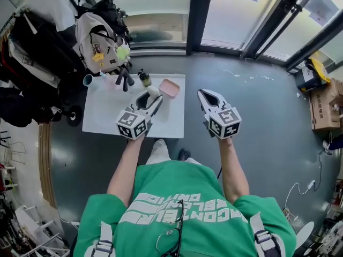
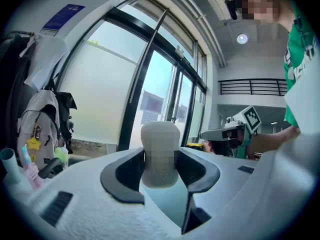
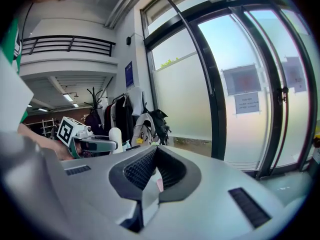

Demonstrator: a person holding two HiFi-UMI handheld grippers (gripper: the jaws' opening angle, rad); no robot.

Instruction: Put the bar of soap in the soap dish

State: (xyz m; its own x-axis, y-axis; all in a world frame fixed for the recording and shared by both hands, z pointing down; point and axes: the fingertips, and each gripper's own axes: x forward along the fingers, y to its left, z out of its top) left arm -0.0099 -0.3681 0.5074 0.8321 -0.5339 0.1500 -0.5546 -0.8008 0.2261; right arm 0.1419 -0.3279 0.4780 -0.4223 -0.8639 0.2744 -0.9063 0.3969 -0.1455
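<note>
Soap bar [image 1: 154, 91] held in left gripper [image 1: 150, 95], dish not yet reached

Left gripper: jaws clamped on the soap bar. The left gripper view shows the pale, rounded soap bar [image 2: 160, 134] standing upright between the dark pads [image 2: 129, 170]. Its lower half is pinched and its upper half sticks out past the jaw tips. The gripper hangs over the far part of the white table [image 1: 107, 116]. It cannot be told whether the soap bar is clear of the tabletop.

Soap dish [image 1: 169, 88]: pink and shallow, on the table at roughly 3 o'clock of the soap bar, just beside the jaw tips. It looks empty. A small bottle [image 1: 144, 78] stands at about 10 o'clock of the dish.

Right gripper [image 1: 205, 93]: jaws closed on each other with nothing between them. It sits over the grey floor [image 1: 257, 122], off the table's 3 o'clock edge and apart from the dish.

Handling, as a judgement: the soap bar is probably stiff, light and smooth-skinned, so it may slip. The hold across its narrow sides looks sound. The long overhang could still let it pivot in the pads. The dish looks light and may skid when the soap bar is set down in it.
</note>
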